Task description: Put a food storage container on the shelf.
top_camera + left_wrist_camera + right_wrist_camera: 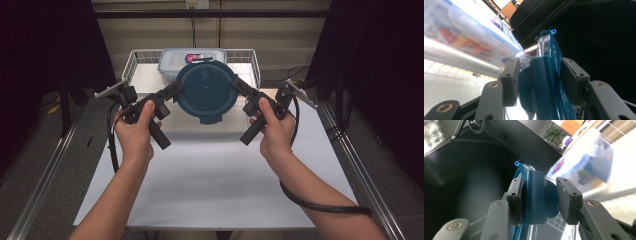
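**Round lid held up between two grippers**

Teamwork is the whole job at this moment: the person holds a dark blue round lid (206,91) in the air between both tools, above the far part of the white table (210,185), in front of a white wire basket (134,61) that carries a clear lidded container (172,60).

The left gripper (176,89) is clamped on a latch tab at the lid's left edge; in the left gripper view its jaws press that blue tab (544,82) from both sides. The right gripper (237,85) grips the opposite tab, and in the right gripper view that tab (536,197) sits between its jaws, hard against one pad, with a sliver of space at the other.

To do this well, I'd say both hands should move together and level, since uneven pull could twist a tab loose.

The lid's flat face looks towards the high camera, a third tab pointing near and down. Being round, it has no true long axis; the line between the gripped tabs runs left to right.
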A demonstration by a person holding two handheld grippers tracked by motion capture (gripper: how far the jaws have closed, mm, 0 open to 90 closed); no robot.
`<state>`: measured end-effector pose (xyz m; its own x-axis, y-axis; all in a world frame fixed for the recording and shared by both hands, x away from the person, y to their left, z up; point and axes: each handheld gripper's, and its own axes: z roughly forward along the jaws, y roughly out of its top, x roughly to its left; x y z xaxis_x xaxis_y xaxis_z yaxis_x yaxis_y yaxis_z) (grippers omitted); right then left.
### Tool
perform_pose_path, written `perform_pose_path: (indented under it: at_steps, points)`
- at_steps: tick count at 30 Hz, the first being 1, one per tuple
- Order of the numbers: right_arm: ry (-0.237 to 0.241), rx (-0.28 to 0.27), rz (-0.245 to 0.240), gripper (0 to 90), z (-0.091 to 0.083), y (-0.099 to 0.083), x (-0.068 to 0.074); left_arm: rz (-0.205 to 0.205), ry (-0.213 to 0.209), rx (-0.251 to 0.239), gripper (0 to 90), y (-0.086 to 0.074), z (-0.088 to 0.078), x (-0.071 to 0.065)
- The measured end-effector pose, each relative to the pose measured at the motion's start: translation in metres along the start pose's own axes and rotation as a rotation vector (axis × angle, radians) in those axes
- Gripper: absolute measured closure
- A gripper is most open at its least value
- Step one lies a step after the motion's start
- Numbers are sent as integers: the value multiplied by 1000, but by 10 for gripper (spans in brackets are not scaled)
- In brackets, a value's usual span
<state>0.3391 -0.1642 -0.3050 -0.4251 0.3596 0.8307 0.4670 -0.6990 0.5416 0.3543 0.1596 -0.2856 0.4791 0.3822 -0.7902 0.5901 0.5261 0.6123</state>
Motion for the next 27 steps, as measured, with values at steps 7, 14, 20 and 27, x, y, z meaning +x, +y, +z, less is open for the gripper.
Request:
perform_pose_path:
  at_steps: [7,14,20,27]
  points:
    - [-5,-21,-6,587,23,18,15,-17,-10,-6,518,28,12,-3]
    - [-25,-43,3,586,56,35,19,-23,10,-25,519,61,31,1]
    - [-44,-67,25,586,88,50,18,-42,29,-43,524,92,51,10]
    - [-106,-56,76,585,126,62,4,-97,65,-66,529,116,74,36]
